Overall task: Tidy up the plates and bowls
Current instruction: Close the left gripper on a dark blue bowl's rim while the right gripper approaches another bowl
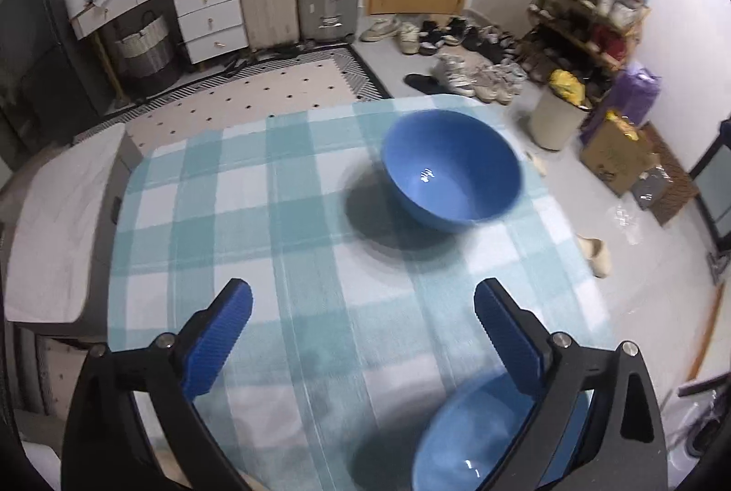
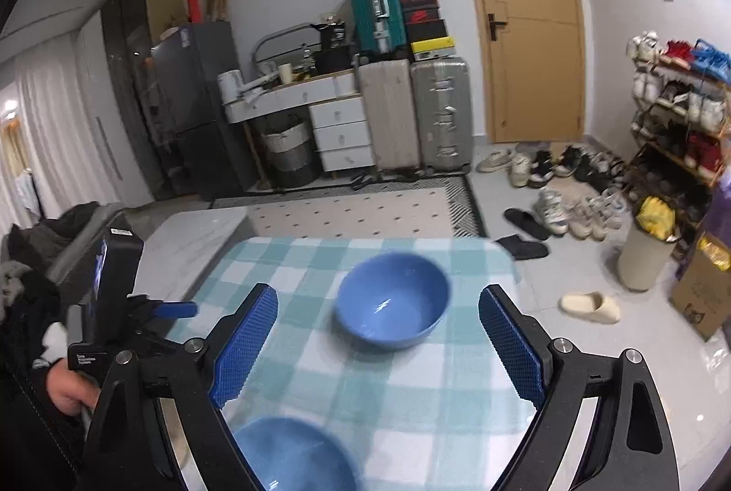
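Observation:
Two blue bowls stand upright and apart on the teal-checked tablecloth [image 1: 256,217]. The far bowl [image 1: 452,171] sits near the table's far right corner. The near bowl [image 1: 475,440] lies low in the left wrist view, partly hidden behind my left gripper's right finger. My left gripper [image 1: 363,294] hangs open above bare cloth with nothing between its fingers. In the right wrist view my right gripper [image 2: 378,294] is open and raised; the far bowl [image 2: 393,301] shows between its fingers but farther off, untouched. The near bowl [image 2: 292,454] is at the bottom. A hand holds the left gripper [image 2: 176,309] at the left.
A white-covered bench [image 1: 59,226] adjoins the table's left side. On the floor to the right are a beige slipper [image 2: 591,306], a bin [image 2: 642,258] and a cardboard box [image 2: 701,294]. Shoes, a shoe rack, suitcases and a dresser line the far wall.

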`<state>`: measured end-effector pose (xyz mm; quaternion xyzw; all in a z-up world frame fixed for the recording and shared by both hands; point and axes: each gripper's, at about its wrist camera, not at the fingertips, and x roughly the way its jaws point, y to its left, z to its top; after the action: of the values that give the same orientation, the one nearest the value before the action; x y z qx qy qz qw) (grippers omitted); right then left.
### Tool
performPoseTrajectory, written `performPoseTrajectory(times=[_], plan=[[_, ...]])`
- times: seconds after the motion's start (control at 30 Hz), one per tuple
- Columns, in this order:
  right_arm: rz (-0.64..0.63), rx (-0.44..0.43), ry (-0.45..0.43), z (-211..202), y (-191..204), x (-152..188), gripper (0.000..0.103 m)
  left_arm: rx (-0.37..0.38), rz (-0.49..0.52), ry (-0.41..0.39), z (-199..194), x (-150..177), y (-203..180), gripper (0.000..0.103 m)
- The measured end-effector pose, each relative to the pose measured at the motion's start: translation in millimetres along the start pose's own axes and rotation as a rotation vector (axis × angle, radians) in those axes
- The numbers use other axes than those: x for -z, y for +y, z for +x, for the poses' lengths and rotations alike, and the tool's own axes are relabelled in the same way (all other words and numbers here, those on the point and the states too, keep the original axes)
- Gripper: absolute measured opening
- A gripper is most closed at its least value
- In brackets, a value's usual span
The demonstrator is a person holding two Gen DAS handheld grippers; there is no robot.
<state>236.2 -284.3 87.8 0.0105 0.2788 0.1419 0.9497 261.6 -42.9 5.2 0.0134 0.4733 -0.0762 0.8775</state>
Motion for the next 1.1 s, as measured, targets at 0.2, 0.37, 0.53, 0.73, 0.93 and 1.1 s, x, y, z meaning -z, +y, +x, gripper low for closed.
performPoseTrajectory(times=[0.2,0.37,0.53,0.73,0.93,1.1], plan=[[0.018,-0.045,0.07,61,-23,-18,0.091,0.036,-0.056,0.027,42,-32,5,0.099],[0.081,-0.004,0.092,108,-55,-30,0.091,0.042,-0.034,0.028,74,-56,1,0.099],[0.064,0.009,0.182,160,-68,-30,0.091,0.043,-0.045,0.037,103,-72,1,0.099],[0.103,-0.015,0.299,219,-88,-7,0.091,-0.01,-0.003,0.035,127,-78,-7,0.099],[0.148,-0.016,0.371,257,-101,18,0.091,-0.026,-0.021,0.091,152,-84,-7,0.098],[0.149,0.001,0.417,279,-105,29,0.091,-0.008,-0.009,0.117,166,-87,-11,0.098]])
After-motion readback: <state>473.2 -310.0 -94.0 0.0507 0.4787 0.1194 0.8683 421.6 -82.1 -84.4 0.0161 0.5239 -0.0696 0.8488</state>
